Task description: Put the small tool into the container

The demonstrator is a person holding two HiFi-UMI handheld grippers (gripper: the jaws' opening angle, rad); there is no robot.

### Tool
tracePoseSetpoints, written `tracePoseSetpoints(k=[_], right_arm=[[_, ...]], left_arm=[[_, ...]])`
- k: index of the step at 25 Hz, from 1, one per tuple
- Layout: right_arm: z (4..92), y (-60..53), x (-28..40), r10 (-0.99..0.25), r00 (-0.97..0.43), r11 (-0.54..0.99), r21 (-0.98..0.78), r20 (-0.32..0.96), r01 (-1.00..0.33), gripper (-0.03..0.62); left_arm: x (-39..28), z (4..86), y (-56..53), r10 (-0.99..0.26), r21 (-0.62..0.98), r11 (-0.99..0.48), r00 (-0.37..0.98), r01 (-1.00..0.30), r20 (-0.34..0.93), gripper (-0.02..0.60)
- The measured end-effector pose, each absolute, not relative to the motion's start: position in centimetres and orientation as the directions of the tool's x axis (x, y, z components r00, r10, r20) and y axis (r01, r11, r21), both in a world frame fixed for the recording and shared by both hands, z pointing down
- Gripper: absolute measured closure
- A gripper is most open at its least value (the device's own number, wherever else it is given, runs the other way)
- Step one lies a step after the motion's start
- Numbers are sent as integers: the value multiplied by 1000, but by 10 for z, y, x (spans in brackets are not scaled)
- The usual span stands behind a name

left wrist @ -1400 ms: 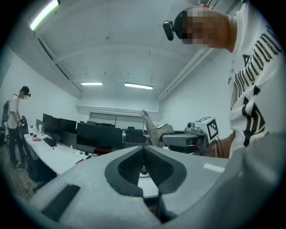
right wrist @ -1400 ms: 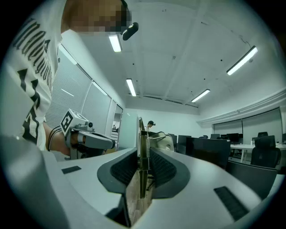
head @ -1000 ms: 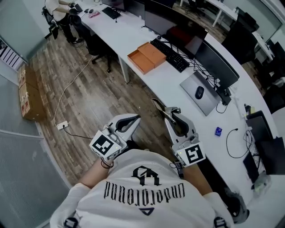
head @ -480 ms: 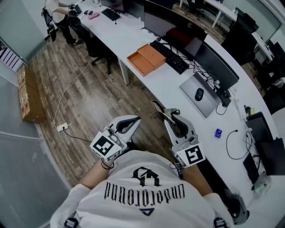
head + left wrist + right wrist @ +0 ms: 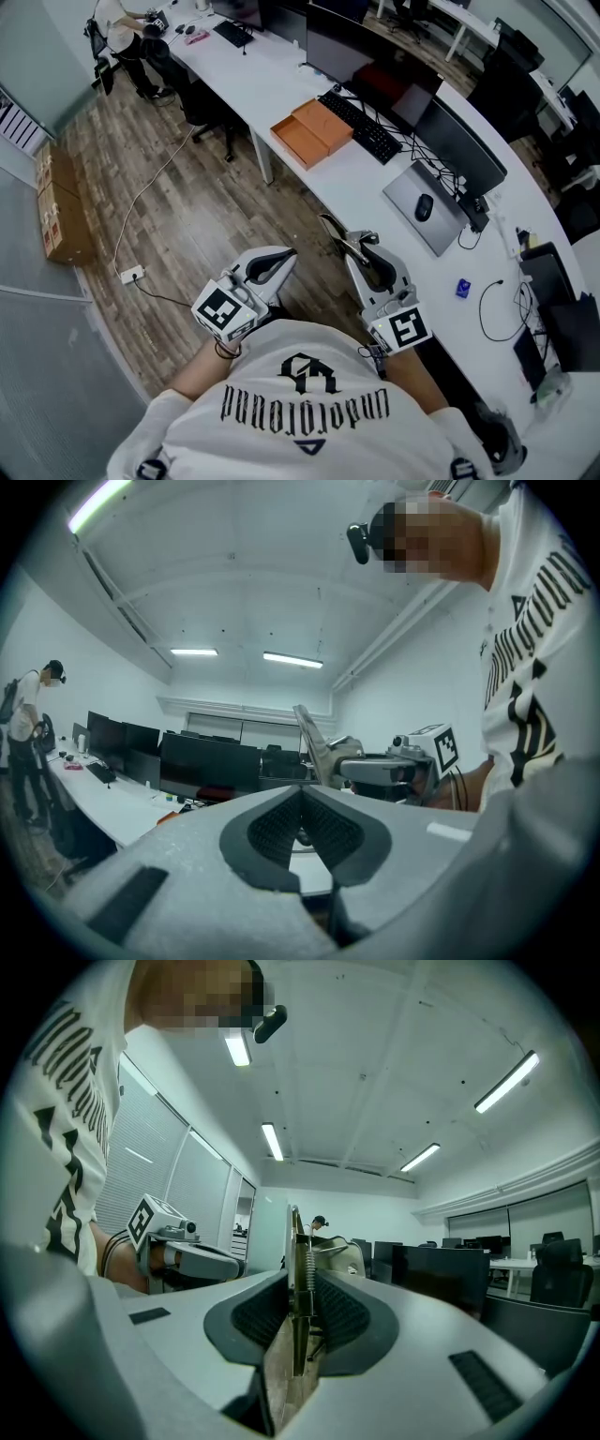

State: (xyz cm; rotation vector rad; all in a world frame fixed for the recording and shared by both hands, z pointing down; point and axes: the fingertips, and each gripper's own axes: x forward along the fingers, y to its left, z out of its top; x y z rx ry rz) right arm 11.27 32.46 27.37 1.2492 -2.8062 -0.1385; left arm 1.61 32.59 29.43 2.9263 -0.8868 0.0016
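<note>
One orange box (image 5: pixel 311 129) — beside keyboard (image 5: pixel 364 124), beyond right gripper (image 5: pixel 359 248).

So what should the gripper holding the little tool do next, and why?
Probably carry the right gripper forward toward the orange container. Its jaws are clamped on the small tool, which sticks up between them, while the container sits on the white desk, well ahead of both grippers. The left gripper is shut with nothing in it, so it need not move.

small tool (image 5: pixel 298 1288): metal, sprung, clamped in right gripper (image 5: pixel 364 246) | container (image 5: pixel 312 128): orange, open, on desk (image 5: pixel 272 80)
</note>
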Motion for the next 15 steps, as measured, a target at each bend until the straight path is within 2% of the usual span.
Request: tracePoseSetpoints(k=[15], right_arm=[[266, 226, 25, -748, -663, 662, 117, 36, -740, 507]], left_arm=[[-70, 285, 229, -531, 73, -844, 847, -531, 22, 568]])
